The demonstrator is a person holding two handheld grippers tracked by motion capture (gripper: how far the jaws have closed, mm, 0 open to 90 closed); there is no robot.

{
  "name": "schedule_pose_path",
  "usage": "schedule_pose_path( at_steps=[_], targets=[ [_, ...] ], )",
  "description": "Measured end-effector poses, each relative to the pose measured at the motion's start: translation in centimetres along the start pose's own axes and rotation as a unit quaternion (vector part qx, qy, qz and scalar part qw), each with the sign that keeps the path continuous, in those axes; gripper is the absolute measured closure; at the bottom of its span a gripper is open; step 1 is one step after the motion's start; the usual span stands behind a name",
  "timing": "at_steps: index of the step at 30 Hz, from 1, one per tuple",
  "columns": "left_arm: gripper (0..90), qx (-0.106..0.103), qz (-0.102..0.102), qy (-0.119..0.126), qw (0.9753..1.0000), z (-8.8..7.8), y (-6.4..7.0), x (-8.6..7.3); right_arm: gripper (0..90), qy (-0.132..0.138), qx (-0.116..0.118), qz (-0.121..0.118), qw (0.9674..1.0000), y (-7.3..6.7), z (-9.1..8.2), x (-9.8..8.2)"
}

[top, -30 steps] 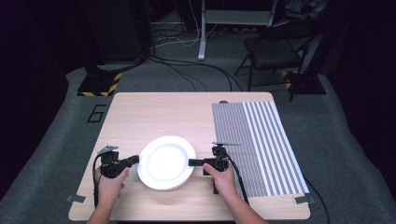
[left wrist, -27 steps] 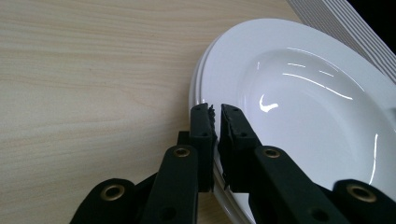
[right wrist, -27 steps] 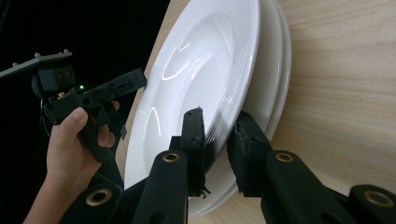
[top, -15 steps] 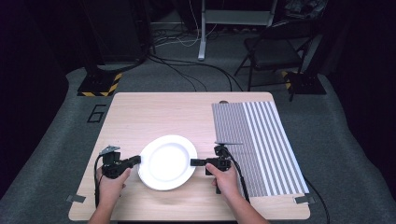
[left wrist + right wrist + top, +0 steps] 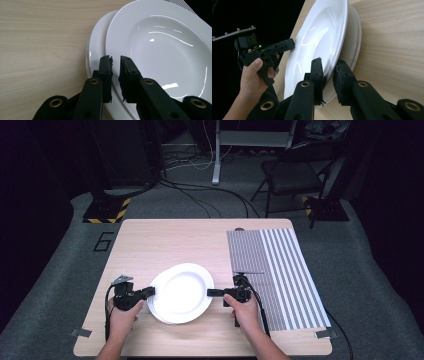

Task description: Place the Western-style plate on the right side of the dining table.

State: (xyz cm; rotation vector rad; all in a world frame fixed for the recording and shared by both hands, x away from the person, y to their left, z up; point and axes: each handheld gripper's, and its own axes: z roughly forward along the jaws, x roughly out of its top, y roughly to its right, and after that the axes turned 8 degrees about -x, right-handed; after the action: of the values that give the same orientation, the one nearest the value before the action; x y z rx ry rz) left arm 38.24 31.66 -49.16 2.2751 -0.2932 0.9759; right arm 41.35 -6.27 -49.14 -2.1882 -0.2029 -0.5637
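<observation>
Two white plates lie stacked on the wooden table [image 5: 165, 240]. The top plate [image 5: 182, 290] [image 5: 162, 45] [image 5: 319, 32] sits askew, raised a little off the lower plate [image 5: 160, 315] [image 5: 96, 50] [image 5: 354, 42]. My left gripper [image 5: 151, 291] [image 5: 115, 60] pinches the top plate's left rim. Its jaws have just been opening slightly, with the rim still between them. My right gripper [image 5: 210, 292] [image 5: 329, 63] is shut on the opposite rim. In the right gripper view the left gripper [image 5: 292, 43] and its hand show at the far rim.
A grey striped mat [image 5: 280, 270] covers the table's right part, just behind my right hand. The table's near edge lies close below both forearms. A folding chair [image 5: 295, 170] and floor cables stand beyond the far edge.
The top plate has edged very slightly to the right and away from me between the grippers. Both hands have stayed almost in place.
</observation>
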Motion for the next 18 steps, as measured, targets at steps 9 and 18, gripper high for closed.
schedule_pose_path(
  at_steps=[9, 18],
  targets=[
    [77.8, -0.010, 0.001, -0.005, 0.9999, 0.8, 0.3, 0.1, 78.6, 0.010, 0.006, 0.005, 0.9999, -0.1, -0.9, 0.1],
    [69.8, -0.028, -0.007, -0.003, 0.9996, 1.3, 0.4, 0.2, 79.2, 0.016, -0.005, -0.007, 0.9998, -0.4, -1.5, -0.1]
  ],
)
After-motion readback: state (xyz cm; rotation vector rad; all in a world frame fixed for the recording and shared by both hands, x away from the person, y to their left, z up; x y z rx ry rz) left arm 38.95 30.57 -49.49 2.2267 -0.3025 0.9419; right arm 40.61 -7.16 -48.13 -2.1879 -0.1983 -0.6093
